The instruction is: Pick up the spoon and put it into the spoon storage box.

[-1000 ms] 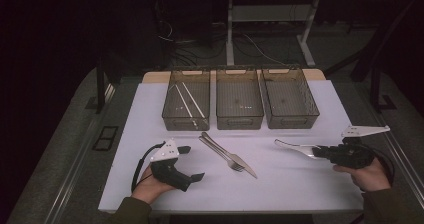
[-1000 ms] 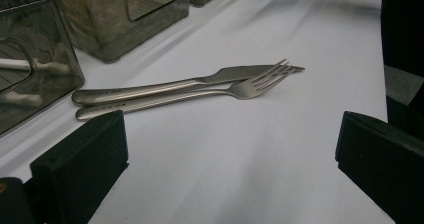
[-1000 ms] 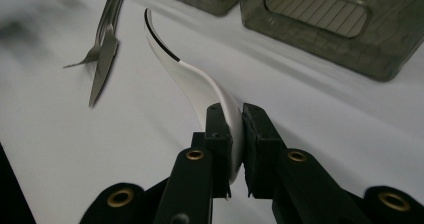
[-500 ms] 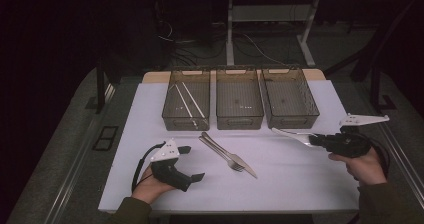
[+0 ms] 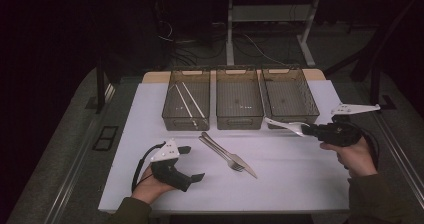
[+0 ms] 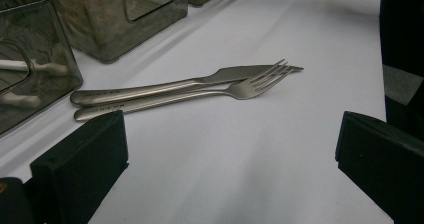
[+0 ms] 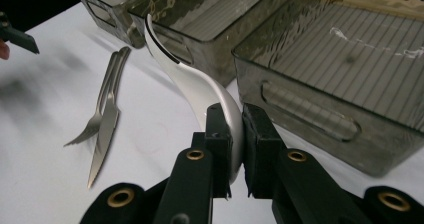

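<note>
Lifted since the earlier frame, the spoon (image 5: 286, 126) now hangs clear of the white table (image 5: 300, 184), pinched at one end by the right gripper (image 7: 234, 149), its long axis pointing left and away toward the bins. It sits just in front of the right bin (image 5: 290, 99), whose near wall stands between it and the bin floor; the middle bin (image 5: 239, 104) is beside that. Well to the left lie the fork (image 6: 165, 100) and knife (image 6: 150, 86), side by side and touching. Near them the left gripper (image 5: 187, 161) rests with jaws wide and empty. The left bin (image 5: 186, 101) holds pale sticks.
</note>
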Tool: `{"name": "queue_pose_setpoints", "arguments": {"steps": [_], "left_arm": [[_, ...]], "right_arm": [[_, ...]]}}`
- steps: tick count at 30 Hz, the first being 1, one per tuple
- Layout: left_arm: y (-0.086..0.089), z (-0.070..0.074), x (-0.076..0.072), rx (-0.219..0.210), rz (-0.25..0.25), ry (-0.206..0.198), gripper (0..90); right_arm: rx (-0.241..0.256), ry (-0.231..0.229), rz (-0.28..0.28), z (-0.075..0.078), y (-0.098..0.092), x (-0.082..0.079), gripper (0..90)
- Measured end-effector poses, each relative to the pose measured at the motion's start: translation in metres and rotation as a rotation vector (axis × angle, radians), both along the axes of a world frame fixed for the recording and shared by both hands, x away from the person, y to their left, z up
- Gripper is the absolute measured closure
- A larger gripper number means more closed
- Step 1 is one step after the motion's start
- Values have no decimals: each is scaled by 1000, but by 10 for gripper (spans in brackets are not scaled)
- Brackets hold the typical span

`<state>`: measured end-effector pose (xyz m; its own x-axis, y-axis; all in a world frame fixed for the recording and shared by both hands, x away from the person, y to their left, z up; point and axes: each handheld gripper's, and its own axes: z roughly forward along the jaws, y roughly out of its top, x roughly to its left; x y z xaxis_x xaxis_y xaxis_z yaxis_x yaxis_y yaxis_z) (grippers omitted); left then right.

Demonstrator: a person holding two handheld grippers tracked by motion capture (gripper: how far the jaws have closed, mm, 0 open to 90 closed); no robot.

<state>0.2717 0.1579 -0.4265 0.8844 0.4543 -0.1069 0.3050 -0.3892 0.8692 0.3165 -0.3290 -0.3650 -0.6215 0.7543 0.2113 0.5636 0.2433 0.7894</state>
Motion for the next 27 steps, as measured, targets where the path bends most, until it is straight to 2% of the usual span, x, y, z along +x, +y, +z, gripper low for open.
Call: {"name": "queue_pose_setpoints", "arguments": {"steps": [17,22,27], "left_arm": [[0,0,0,1,-2,1,0],[-1,0,0,-4,-2,-2,0],[-1,0,0,-5,-2,0,0]], "right_arm": [[4,-36,6,11,34,29,823],[-7,-48,-4,14,46,41,823],[9,-58,-15,19,61,57,824]]}}
